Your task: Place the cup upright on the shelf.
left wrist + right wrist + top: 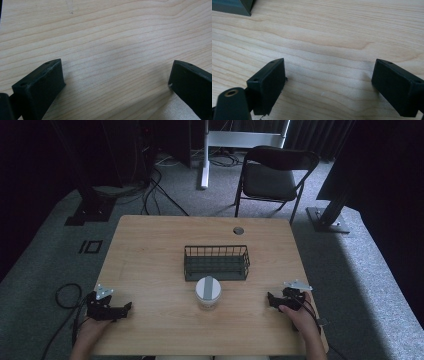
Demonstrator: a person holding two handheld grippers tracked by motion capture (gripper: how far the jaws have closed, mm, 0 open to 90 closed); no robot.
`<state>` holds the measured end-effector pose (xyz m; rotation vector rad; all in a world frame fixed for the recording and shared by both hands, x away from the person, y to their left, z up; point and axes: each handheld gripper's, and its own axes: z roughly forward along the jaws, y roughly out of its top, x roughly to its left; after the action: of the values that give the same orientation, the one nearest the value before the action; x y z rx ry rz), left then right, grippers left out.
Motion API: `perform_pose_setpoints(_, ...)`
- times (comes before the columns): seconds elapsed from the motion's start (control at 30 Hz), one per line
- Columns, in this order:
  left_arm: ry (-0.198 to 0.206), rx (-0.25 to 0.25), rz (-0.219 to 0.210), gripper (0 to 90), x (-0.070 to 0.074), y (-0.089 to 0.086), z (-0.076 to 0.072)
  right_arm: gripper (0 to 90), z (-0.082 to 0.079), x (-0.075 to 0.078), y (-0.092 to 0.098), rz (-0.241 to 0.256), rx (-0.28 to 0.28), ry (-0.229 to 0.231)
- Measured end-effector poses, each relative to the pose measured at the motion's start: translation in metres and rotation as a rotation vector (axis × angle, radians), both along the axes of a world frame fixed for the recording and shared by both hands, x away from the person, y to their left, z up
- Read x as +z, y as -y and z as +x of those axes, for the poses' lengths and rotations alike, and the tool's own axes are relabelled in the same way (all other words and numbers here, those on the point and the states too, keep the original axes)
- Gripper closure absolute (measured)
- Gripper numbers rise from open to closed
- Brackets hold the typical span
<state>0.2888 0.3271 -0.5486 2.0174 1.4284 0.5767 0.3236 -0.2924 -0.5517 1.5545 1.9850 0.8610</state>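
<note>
A white tub with a grey lid (208, 291) stands upright near the table's front middle, just in front of a dark green wire basket (216, 262). My left gripper (127, 308) rests on the table at the front left, held by a hand. Its jaws stand wide apart over bare wood, so the left gripper (116, 75) is open with nothing between its fingers. My right gripper (270, 301) rests at the front right, pointing toward the tub. The right gripper (329, 75) is open too, with bare wood between its black fingers (268, 80). A corner of the basket (233, 7) shows at top left.
The wooden table (150, 250) has a round cable hole (238, 230) at its far edge. A black folding chair (274, 172) stands beyond the table, with a white desk leg (204, 155) and cables (155, 190) on the grey carpet. A cable loop (67, 295) lies left of the table.
</note>
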Motion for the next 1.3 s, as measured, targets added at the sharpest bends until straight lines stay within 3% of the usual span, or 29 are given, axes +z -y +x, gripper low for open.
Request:
perform_pose_setpoints(1.03,0.000,-0.005,0.002,0.1,-0.0001,0.0007,-0.0002,12.9,0.0000,0.0002,-0.0025,-0.013,0.028,0.015)
perform_pose_setpoints(1.3,0.000,-0.005,0.002,0.1,0.0000,0.0007,-0.0002,12.6,-0.0012,0.0011,-0.0080,0.015,0.051,0.033)
